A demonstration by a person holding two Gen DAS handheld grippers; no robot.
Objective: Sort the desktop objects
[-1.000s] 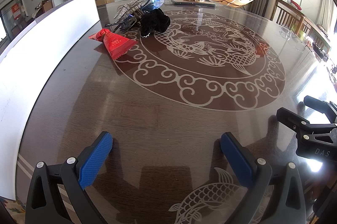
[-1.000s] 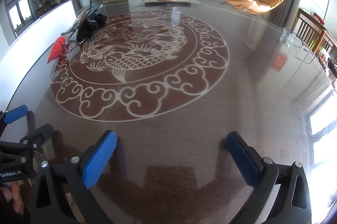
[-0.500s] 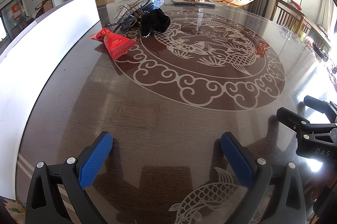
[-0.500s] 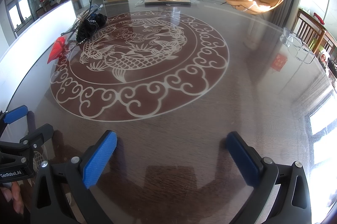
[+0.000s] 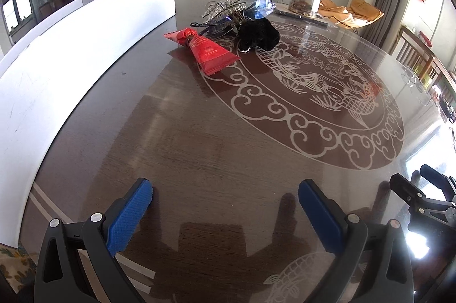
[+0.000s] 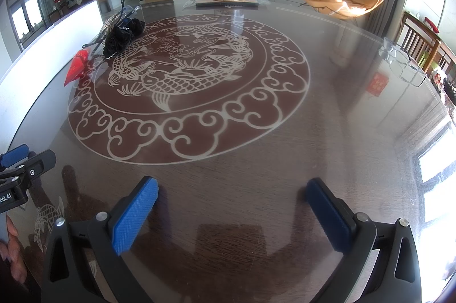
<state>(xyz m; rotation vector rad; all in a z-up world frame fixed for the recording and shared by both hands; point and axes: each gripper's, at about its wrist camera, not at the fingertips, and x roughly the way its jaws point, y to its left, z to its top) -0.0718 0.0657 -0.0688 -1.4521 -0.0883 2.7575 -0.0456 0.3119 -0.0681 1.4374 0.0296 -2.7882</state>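
left gripper [image 5: 225,197] swung nearer red packet [image 5: 206,50], both grippers empty, jaws apart

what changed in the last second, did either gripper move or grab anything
The left gripper has swung left and moved toward the pile: the red packet and black scrunchie now look nearer and more central in its view. Nothing was grabbed or let go. The right gripper stayed put, both stay open and empty, and the objects lie unmoved on the table.
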